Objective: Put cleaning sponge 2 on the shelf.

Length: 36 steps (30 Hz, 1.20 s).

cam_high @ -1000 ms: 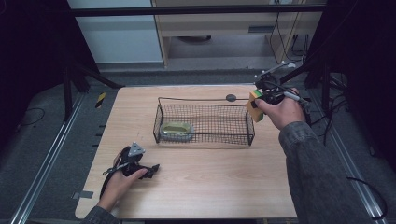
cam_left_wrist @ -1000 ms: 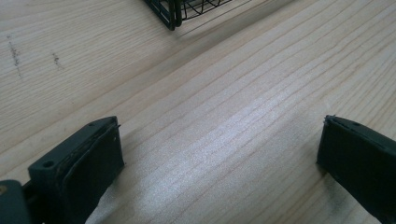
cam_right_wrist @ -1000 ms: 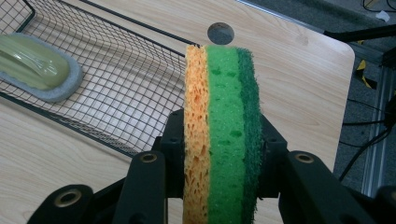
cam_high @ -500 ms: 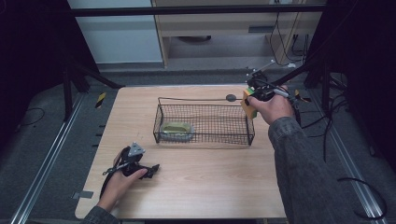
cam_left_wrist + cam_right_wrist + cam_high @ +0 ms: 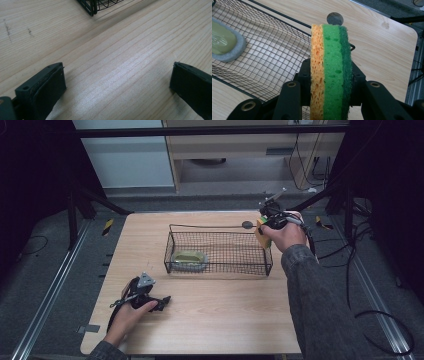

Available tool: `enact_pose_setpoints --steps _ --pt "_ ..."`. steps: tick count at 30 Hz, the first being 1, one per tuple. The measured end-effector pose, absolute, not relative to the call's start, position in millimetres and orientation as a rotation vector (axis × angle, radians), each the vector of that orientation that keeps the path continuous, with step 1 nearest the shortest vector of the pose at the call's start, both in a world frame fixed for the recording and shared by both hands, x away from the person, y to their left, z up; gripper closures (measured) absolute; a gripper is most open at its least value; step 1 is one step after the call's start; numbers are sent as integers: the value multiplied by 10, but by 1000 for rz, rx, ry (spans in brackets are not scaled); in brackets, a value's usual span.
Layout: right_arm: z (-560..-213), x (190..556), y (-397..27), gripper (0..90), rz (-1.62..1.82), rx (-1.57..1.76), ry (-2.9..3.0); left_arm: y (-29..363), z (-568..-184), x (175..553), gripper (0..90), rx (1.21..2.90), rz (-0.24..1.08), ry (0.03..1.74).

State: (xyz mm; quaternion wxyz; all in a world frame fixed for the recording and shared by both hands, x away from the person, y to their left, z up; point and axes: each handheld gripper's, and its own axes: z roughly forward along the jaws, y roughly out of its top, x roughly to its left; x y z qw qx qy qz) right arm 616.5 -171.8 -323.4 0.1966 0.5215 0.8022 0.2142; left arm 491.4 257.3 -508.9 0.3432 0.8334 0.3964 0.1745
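A sponge (image 5: pixel 329 67) with orange, bright green and dark green layers stands on edge between the black jaws of my right gripper (image 5: pixel 329 82), which is shut on it. From above, the right gripper (image 5: pixel 265 223) holds the sponge (image 5: pixel 261 234) at the far right corner of a black wire basket (image 5: pixel 217 272). Inside the basket, at its left end, lies a pale yellow-green item on a grey pad (image 5: pixel 189 260), also seen in the right gripper view (image 5: pixel 223 41). My left gripper (image 5: pixel 162 301) rests on the wooden table (image 5: pixel 215 315) at the near left, its jaws wide open over bare wood (image 5: pixel 117 75).
A small dark round disc (image 5: pixel 247 224) lies on the table just behind the basket's far rim, close to the sponge (image 5: pixel 335 18). Cables hang off the table's right side. Black frame posts stand at both far corners.
The right hand has carried the sponge leftward and down, closer to the basket's far right corner. The left hand and its gripper have stayed put.
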Motion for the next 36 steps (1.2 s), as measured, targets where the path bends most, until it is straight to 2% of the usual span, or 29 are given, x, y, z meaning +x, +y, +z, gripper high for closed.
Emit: enact_pose_setpoints --steps 11,36 --pt "-3450 6249 -1691 640 563 1420 2271 2572 -5089 4915 0 2166 453 1030" --pt "-3679 6329 -1687 639 549 1452 2282 2573 -5089 4918 0 2167 452 1027"
